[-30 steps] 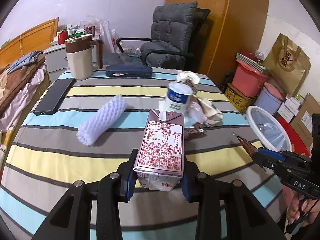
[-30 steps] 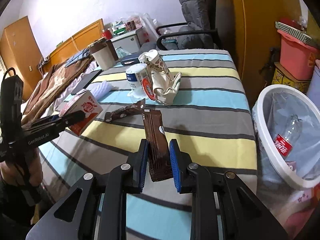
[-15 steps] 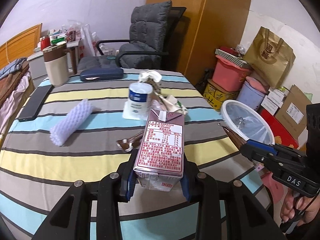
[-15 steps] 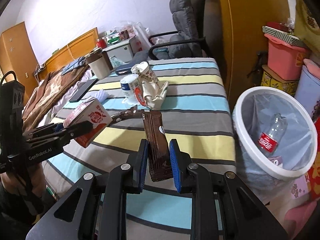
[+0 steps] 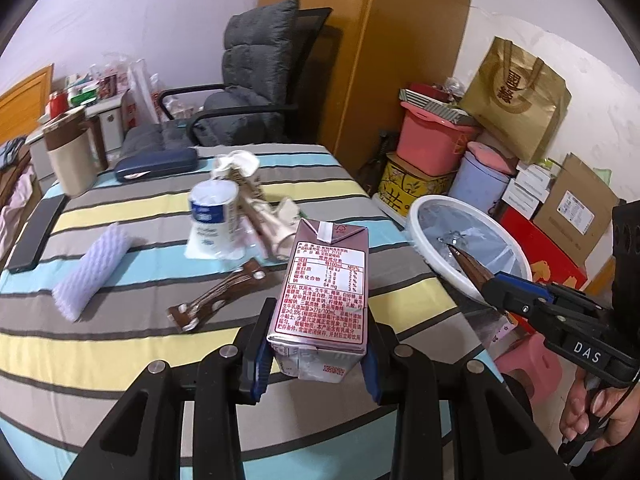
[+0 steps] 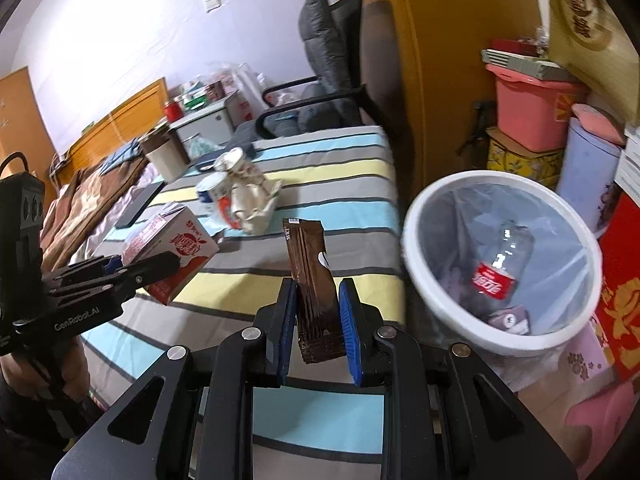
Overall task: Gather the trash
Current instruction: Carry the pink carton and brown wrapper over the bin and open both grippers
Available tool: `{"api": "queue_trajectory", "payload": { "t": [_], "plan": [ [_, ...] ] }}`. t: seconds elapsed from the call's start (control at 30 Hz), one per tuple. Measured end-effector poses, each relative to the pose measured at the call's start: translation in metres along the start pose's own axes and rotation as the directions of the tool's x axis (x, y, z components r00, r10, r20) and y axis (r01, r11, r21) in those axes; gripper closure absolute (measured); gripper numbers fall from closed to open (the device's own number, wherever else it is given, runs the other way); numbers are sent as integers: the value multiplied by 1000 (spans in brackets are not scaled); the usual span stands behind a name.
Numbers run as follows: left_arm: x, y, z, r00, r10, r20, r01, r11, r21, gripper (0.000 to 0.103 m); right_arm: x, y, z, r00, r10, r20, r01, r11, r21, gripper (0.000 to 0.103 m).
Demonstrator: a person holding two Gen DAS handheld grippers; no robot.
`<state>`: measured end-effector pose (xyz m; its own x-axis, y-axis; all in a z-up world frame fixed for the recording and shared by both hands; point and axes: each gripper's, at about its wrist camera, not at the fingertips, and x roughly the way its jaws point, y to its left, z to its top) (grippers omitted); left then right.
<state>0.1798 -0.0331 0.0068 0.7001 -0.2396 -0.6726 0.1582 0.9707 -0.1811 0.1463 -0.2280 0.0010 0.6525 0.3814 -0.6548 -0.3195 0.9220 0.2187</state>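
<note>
**Carton and wrapper held above the striped tabletop, bin at the side**

A pink drink carton [image 5: 320, 300] is clamped upright between the blue pads of the left gripper [image 5: 316, 354], its nutrition label facing the camera. A brown snack wrapper [image 6: 314, 292] is pinched on edge by the right gripper [image 6: 318, 334], whose jaws are narrowed onto it; the wrapper's free end stands up above the pads. Both items are held off the striped tabletop [image 5: 120, 344], near its edge on the bin side.

Just beside that edge a white trash bin [image 6: 416, 280] lined with a clear bag is seen, with a plastic cola bottle [image 6: 496, 268] lying inside; a small crumpled item below the bottle cannot be made out clearly.

On the tabletop a second brown wrapper [image 5: 218, 300] lies flat, with a white foam fruit net [image 5: 92, 272] to its left. Behind them a blue-and-white paper cup [image 5: 212, 216] stands against crumpled paper cups [image 5: 256, 208]. Farther back a dark phone [image 5: 36, 236], a navy case [image 5: 156, 164] and a beige jug [image 5: 70, 160] are placed. A grey office chair [image 5: 248, 108] stands behind the tabletop.
</note>
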Motion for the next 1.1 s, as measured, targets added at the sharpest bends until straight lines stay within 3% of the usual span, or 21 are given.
{"api": "queue_trajectory", "payload": {
  "t": [0.5,1.1],
  "plan": [
    [43,-66,30,992,-122,-37,125,988,85,66,-22,-60,-1,991,-133,29,129,986,107,78],
    [116,-136,57,965,-238,-114,253,956,146,66,-7,-109,-1,965,-256,-62,263,953,151,78]
  ]
}}
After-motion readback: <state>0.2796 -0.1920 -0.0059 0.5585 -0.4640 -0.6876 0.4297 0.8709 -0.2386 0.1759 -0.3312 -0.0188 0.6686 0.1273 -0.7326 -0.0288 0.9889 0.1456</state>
